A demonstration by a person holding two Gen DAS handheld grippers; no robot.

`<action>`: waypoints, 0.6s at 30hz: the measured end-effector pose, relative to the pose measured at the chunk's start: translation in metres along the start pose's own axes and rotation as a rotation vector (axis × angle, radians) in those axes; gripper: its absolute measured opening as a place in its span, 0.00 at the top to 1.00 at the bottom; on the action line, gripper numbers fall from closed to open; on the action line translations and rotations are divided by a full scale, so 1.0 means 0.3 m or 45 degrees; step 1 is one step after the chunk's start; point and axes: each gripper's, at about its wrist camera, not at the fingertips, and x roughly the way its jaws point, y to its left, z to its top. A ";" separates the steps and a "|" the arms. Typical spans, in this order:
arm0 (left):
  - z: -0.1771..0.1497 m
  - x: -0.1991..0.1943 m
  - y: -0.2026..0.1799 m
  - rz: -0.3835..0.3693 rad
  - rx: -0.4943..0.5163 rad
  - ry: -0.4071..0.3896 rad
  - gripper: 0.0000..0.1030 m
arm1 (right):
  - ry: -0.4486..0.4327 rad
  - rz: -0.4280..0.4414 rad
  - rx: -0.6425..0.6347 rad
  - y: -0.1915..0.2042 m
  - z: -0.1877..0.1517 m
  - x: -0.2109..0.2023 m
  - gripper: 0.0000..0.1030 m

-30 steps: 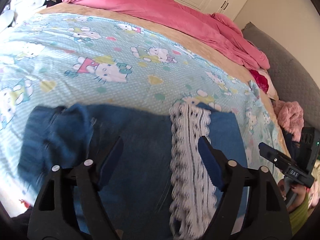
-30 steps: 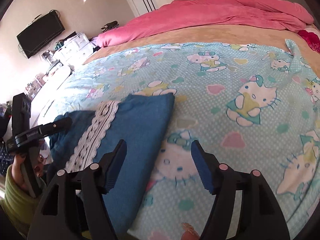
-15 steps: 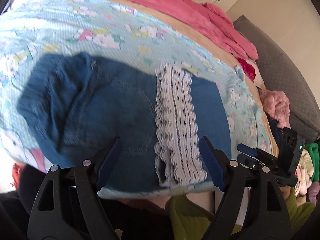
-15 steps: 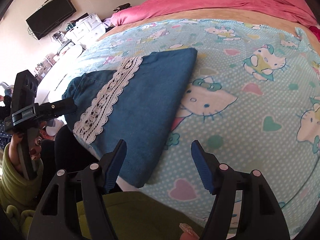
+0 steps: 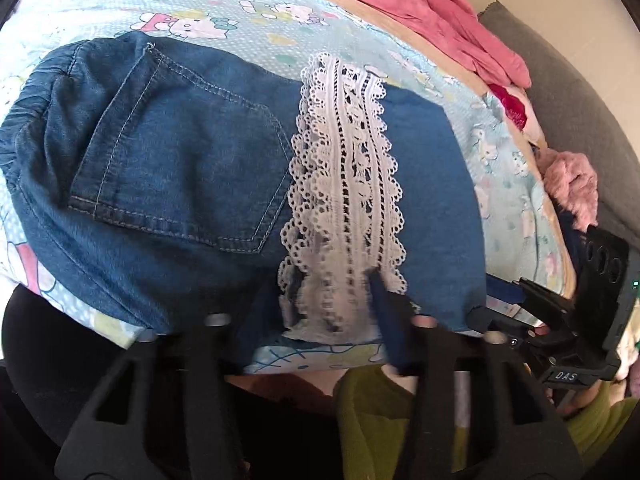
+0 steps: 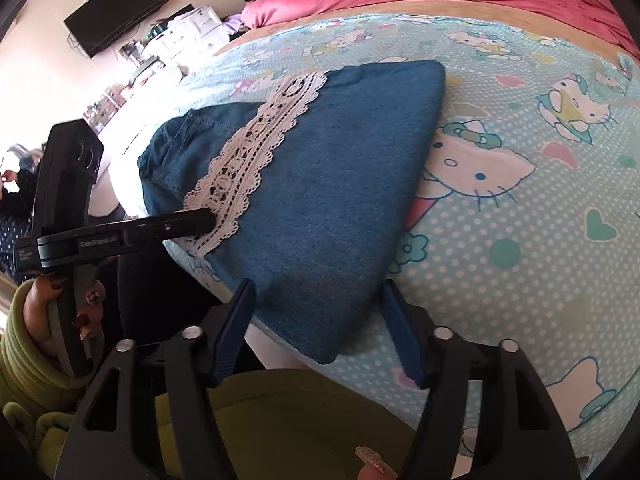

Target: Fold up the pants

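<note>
Folded blue denim pants (image 5: 192, 168) with a white lace band (image 5: 344, 184) lie at the near edge of the bed; they also show in the right wrist view (image 6: 328, 184). My left gripper (image 5: 320, 312) is open, its fingers straddling the near end of the lace band. My right gripper (image 6: 320, 332) is open, its fingers either side of the pants' near folded corner. The left gripper also shows in the right wrist view (image 6: 200, 218), tip at the lace. The right gripper shows at the right of the left wrist view (image 5: 500, 320).
The bed carries a light blue cartoon-cat sheet (image 6: 520, 184) and a pink duvet (image 5: 440, 12) at the far side. A grey sofa (image 5: 580, 92) with a pink fluffy item (image 5: 572, 184) stands right. A wall TV (image 6: 116, 12) and cluttered dresser (image 6: 172, 40) stand left.
Both grippers have pulled back toward the near bed edge and lowered onto the pants. The left fingers now reach the lace end; the right fingers frame the folded corner.
</note>
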 end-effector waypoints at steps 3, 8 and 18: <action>-0.012 -0.014 -0.036 0.044 0.077 -0.004 0.84 | 0.011 -0.051 -0.038 0.005 -0.004 0.004 0.84; -0.042 -0.017 -0.077 0.115 0.179 0.005 0.84 | 0.024 -0.103 -0.066 -0.007 -0.030 -0.029 0.86; -0.046 -0.009 -0.048 0.118 0.158 0.002 0.73 | -0.024 -0.119 -0.067 -0.018 -0.032 -0.078 0.69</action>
